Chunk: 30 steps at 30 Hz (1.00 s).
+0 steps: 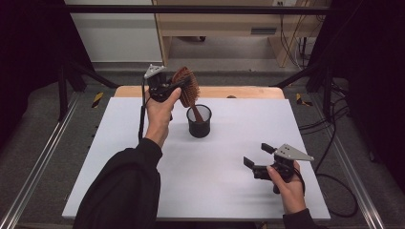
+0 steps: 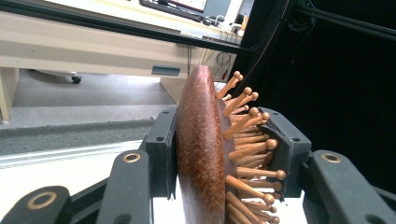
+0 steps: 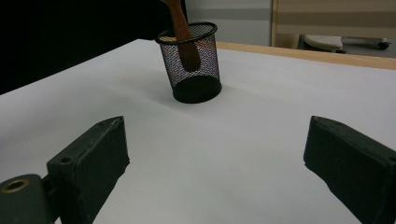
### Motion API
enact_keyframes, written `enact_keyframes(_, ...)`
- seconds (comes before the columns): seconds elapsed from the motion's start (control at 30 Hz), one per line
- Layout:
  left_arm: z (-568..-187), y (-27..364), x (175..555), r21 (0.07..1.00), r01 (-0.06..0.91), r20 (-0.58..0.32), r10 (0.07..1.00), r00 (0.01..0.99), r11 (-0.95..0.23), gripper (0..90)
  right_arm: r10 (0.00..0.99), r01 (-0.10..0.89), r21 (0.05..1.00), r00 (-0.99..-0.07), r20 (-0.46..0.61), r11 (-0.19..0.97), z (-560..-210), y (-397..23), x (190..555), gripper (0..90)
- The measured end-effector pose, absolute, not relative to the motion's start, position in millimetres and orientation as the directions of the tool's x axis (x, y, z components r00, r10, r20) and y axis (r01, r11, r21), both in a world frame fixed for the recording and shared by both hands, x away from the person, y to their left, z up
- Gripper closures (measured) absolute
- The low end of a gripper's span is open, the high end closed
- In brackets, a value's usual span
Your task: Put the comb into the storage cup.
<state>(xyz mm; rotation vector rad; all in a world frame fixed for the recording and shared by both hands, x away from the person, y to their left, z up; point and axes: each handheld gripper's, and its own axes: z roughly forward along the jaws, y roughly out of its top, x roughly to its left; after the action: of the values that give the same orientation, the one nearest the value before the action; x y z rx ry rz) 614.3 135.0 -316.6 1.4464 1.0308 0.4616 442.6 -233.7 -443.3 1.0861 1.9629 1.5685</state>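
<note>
A wooden hairbrush (image 1: 187,87) stands head up, its handle (image 3: 183,37) reaching down into a black mesh cup (image 1: 199,121) at the middle of the white table. My left gripper (image 1: 173,87) is shut on the brush head: one pad presses the smooth brown back (image 2: 200,149), the other presses the wooden bristles (image 2: 250,149). My right gripper (image 1: 256,156) hovers open near the table's front right, with nothing between its jaws. In the right gripper view the mesh cup (image 3: 191,60) stands ahead of them, leaning a little.
The white table top (image 1: 229,157) has a wooden strip (image 1: 239,92) along its far edge. A pale desk (image 1: 215,24) and cables lie on the floor beyond. Metal rails (image 1: 38,167) run along both sides of the table.
</note>
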Motion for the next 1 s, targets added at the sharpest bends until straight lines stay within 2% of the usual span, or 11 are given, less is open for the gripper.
enact_keyframes(1.0,-326.4,130.0,617.4,0.933,0.339,-0.290,0.804,0.519,0.118,51.8,0.769,0.323,0.944,-0.620,0.155,0.070,-443.5,-234.0,442.6,6.5)
